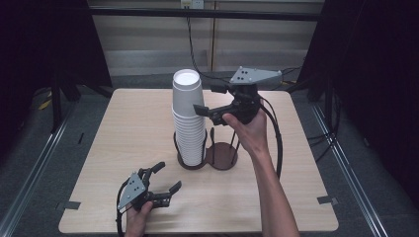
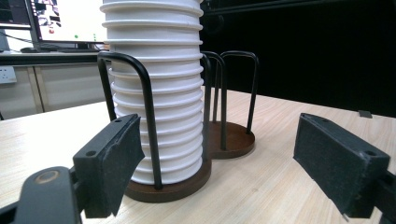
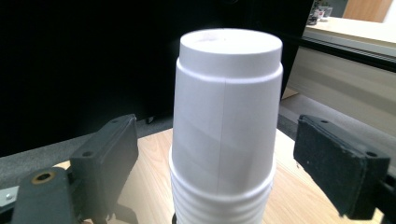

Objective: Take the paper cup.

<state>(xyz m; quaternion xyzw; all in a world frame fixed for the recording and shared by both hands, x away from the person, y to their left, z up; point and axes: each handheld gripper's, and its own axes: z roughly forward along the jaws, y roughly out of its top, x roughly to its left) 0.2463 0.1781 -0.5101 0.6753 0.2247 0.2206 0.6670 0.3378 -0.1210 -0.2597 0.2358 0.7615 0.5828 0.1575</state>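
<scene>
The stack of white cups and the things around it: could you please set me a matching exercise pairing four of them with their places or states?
Things:
1. stack of white cups
2. empty half of the cup holder
3. left gripper
4. right gripper

Places or states:
A. open, low over the table's near edge
B. brown round base with black wire loops, nothing in it
C. open, raised beside the top cup
D. upside down, standing in the holder's left half

Pairs: 1-D, 2-B, 3-A, 4-C
</scene>
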